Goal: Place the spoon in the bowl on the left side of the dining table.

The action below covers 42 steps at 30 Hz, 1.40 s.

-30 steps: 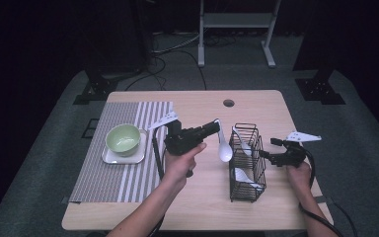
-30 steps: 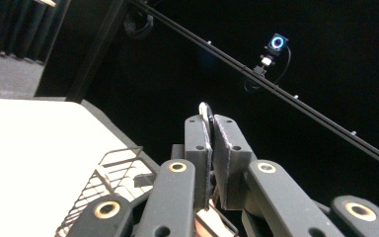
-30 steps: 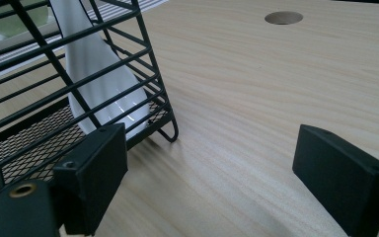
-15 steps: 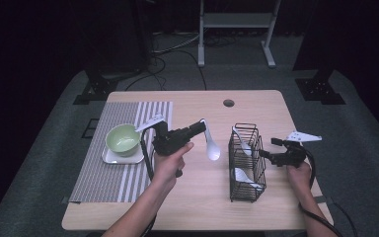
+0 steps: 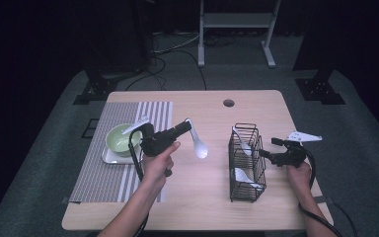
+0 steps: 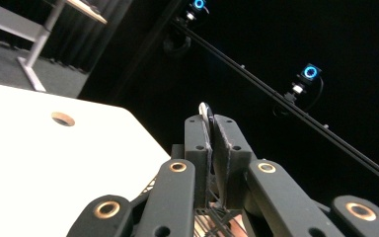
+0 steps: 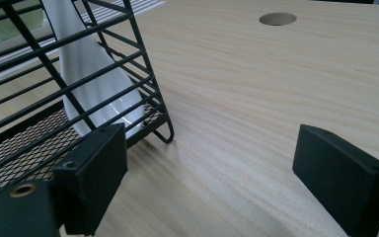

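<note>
Evidently light, rigid and glossy, likely brittle, the white ceramic soup spoon (image 5: pixel 197 144) hangs over the table between bowl (image 5: pixel 121 138) and wire rack (image 5: pixel 246 163), left gripper (image 5: pixel 187 126) clamped on its handle tip; right gripper (image 5: pixel 266 152) gapes beside the rack.

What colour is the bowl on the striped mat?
Pale green bowl, clearest in the high view.

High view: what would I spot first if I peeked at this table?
Probably the white spoon held in the air mid-table, pinched in the left tool. Next, the black wire basket at the right with two more spoons inside, and the green bowl on the striped mat.
</note>
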Motion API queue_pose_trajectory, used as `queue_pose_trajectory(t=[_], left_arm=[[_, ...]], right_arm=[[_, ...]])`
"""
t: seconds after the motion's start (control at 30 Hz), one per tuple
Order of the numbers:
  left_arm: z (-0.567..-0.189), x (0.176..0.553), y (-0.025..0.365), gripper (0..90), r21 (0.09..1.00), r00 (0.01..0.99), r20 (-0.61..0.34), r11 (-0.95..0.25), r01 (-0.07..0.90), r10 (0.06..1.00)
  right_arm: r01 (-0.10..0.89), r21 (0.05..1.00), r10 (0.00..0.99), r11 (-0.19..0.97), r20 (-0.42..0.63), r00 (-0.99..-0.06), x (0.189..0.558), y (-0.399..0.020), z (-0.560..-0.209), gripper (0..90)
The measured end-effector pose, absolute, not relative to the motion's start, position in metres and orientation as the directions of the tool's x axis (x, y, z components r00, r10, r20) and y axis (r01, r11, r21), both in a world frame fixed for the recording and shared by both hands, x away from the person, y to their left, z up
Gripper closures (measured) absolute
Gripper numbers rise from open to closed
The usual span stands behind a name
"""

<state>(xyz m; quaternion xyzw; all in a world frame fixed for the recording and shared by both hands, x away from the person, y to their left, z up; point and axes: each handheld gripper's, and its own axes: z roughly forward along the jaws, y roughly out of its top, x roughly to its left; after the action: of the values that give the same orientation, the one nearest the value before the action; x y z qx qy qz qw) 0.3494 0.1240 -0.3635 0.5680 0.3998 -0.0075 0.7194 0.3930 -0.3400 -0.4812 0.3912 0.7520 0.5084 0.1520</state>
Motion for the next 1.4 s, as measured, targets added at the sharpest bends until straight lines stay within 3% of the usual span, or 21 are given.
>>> queue_pose_trajectory(t=[1.4], left_arm=[[-0.387, 0.358, 0.179, 85.1, 0.778, 0.567, -0.628, 0.444, 0.445, 0.532]], right_arm=[[0.435, 0.881, 0.745, 0.187, 0.162, -0.647, 0.393, -0.339, -0.481, 12.3]])
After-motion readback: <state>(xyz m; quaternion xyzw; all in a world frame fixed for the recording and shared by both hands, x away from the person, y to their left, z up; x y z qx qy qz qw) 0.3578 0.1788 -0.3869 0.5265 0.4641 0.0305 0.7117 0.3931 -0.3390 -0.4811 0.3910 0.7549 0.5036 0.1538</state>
